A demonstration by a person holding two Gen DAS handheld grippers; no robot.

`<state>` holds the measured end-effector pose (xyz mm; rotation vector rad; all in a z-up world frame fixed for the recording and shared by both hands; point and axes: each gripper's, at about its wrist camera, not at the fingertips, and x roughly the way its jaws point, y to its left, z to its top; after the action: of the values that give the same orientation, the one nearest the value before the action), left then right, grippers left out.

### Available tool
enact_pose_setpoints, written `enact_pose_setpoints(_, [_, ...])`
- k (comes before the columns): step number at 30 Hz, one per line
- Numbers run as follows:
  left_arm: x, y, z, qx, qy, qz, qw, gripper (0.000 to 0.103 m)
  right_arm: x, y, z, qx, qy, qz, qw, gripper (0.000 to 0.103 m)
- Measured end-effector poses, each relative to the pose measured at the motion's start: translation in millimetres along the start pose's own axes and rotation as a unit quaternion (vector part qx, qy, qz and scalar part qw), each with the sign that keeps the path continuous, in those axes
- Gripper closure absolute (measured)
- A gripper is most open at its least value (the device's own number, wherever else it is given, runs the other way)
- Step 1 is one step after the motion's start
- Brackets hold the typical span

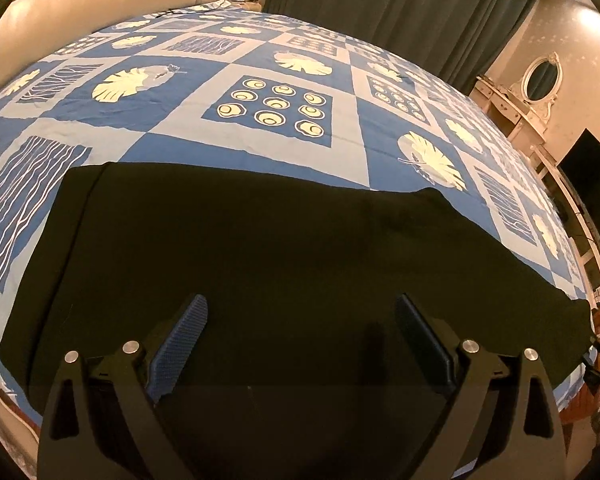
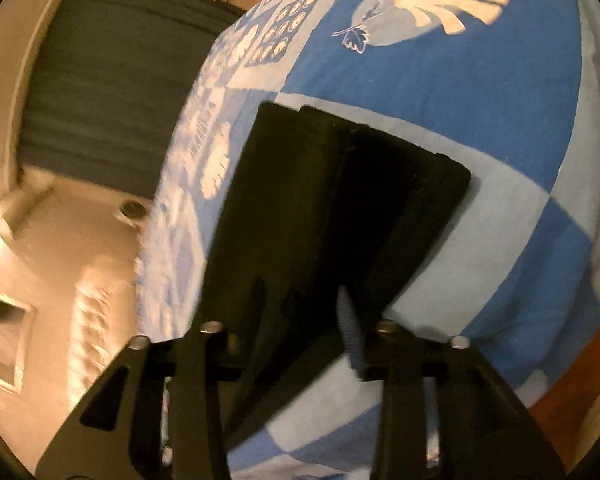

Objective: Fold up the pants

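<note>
Black pants [image 1: 260, 248] lie flat across the near part of a bed with a blue patterned sheet [image 1: 260, 60]. My left gripper [image 1: 302, 316] is open above the pants' near edge, its blue pads [image 1: 184, 336] spread wide, nothing between them. In the right wrist view the pants [image 2: 320, 200] stretch away from the gripper, their far end squared off on the sheet [image 2: 480, 100]. My right gripper [image 2: 304, 312] has its fingers closed on the pants' near end; one ribbed pad [image 2: 350, 324] shows against the cloth.
A cream headboard [image 1: 80, 4] stands at the far left. Dark green curtains [image 1: 400, 4] hang behind the bed. A white dresser with an oval mirror [image 1: 540, 80] and a dark screen [image 1: 592, 184] stand on the right. The bed's edge [image 2: 156, 240] drops to the floor on the left.
</note>
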<state>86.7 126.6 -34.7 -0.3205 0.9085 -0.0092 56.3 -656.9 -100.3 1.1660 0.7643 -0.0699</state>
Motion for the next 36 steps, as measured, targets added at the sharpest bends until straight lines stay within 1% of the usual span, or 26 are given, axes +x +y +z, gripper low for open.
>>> enact_pose_setpoints(2, [-0.2, 0.2, -0.8, -0.002, -0.001, -0.001, 1.0, 0.009, -1.9, -3.7, 2.7, 0.021, -0.013, 0.018, 1.0, 0.053])
enact_pose_setpoints(4, [-0.9, -0.1, -1.4, -0.002, -0.002, -0.001, 1.0, 0.009, 0.0, -4.5, 6.0, 0.024, -0.014, 0.016, 0.999, 0.055])
enact_pose_setpoints(5, [-0.9, -0.3, -1.7, -0.002, -0.002, 0.0, 1.0, 0.009, 1.0, -3.2, 7.1, 0.017, -0.013, 0.008, 1.0, 0.071])
enact_pose_setpoints(6, [-0.9, -0.3, -1.8, -0.002, -0.002, 0.0, 1.0, 0.009, 0.6, 0.1, 8.2, 0.003, -0.014, -0.01, 1.0, 0.093])
enact_pose_setpoints(7, [-1.3, -0.2, -2.0, -0.003, -0.002, -0.001, 1.0, 0.009, -1.3, 1.9, 9.6, -0.004, -0.013, -0.015, 1.0, 0.094])
enact_pose_setpoints(10, [-2.0, 0.3, -3.4, -0.006, -0.003, -0.006, 1.0, 0.009, -15.5, 7.2, 12.1, -0.011, -0.03, -0.01, 0.999, 0.095])
enact_pose_setpoints(12, [-3.1, 1.2, -4.2, -0.007, -0.004, -0.01, 0.9999, 0.009, -24.3, 6.0, 11.7, -0.015, -0.039, -0.016, 0.999, 0.095])
enact_pose_setpoints(15, [-3.5, 2.7, -4.2, -0.012, -0.005, -0.015, 0.9998, 0.009, -22.7, -15.6, 10.2, 0.008, -0.032, -0.04, 0.999, 0.096])
enact_pose_setpoints(17, [-3.8, 3.4, -2.8, -0.012, -0.005, -0.016, 0.9998, 0.009, -21.2, -28.4, 8.6, 0.03, -0.029, -0.031, 0.999, 0.096])
enact_pose_setpoints(18, [-4.1, 3.5, -2.8, -0.013, -0.005, -0.017, 0.9998, 0.009, -21.0, -29.4, 7.6, 0.032, -0.03, -0.029, 0.999, 0.096])
enact_pose_setpoints(20, [-4.4, 3.5, -2.6, -0.013, -0.005, -0.017, 0.9998, 0.009, -21.6, -18.6, 7.5, 0.008, -0.025, -0.03, 0.999, 0.095])
enact_pose_setpoints(22, [-5.6, 3.1, -2.6, -0.013, -0.007, -0.015, 0.9998, 0.009, -21.2, -10.2, 8.7, -0.009, -0.02, -0.022, 1.0, 0.091])
enact_pose_setpoints(23, [-7.6, 2.9, -3.1, -0.017, -0.009, -0.016, 0.9997, 0.009, -22.4, -7.8, 9.7, -0.009, -0.024, -0.018, 1.0, 0.081])
enact_pose_setpoints(24, [-10.0, 1.3, -3.8, -0.022, -0.011, -0.022, 0.9995, 0.009, -22.4, -7.7, 10.6, -0.006, -0.025, -0.01, 1.0, 0.067])
enact_pose_setpoints(25, [-12.5, -2.0, -4.2, -0.03, -0.007, -0.035, 0.9989, 0.009, -21.5, -7.9, 11.8, -0.002, -0.026, -0.006, 1.0, 0.064])
enact_pose_setpoints(27, [-17.2, -12.8, -5.8, -0.039, 0.004, -0.063, 0.9972, 0.009, -18.5, -7.4, 13.5, 0.001, -0.025, -0.006, 1.0, 0.064])
enact_pose_setpoints(28, [-21.1, -22.8, -7.7, -0.038, 0.005, -0.085, 0.9956, 0.009, -16.9, -7.3, 13.2, 0.001, -0.02, -0.005, 1.0, 0.064])
enact_pose_setpoints(29, [-23.9, -32.1, -9.8, -0.033, 0.006, -0.097, 0.9947, 0.009, -15.2, -7.8, 13.8, -0.001, -0.015, -0.006, 1.0, 0.068])
enact_pose_setpoints(30, [-26.3, -41.7, -12.5, -0.024, 0.006, -0.106, 0.9941, 0.009, -12.2, -7.7, 14.5, -0.005, -0.011, -0.014, 1.0, 0.09])
enact_pose_setpoints(31, [-27.5, -56.3, -17.1, -0.006, 0.012, -0.114, 0.9934, 0.009, -9.0, -6.7, 17.1, -0.009, -0.006, -0.022, 1.0, 0.096])
enact_pose_setpoints(33, [-26.3, -78.1, -25.7, 0.016, 0.028, -0.126, 0.9915, 0.009, -12.5, -8.2, 16.4, -0.012, -0.011, -0.023, 1.0, 0.097])
enact_pose_setpoints(36, [-21.0, -97.3, -38.1, 0.017, 0.05, -0.147, 0.9877, 0.009, -21.6, -16.6, 16.1, -0.001, -0.025, -0.021, 0.999, 0.097])
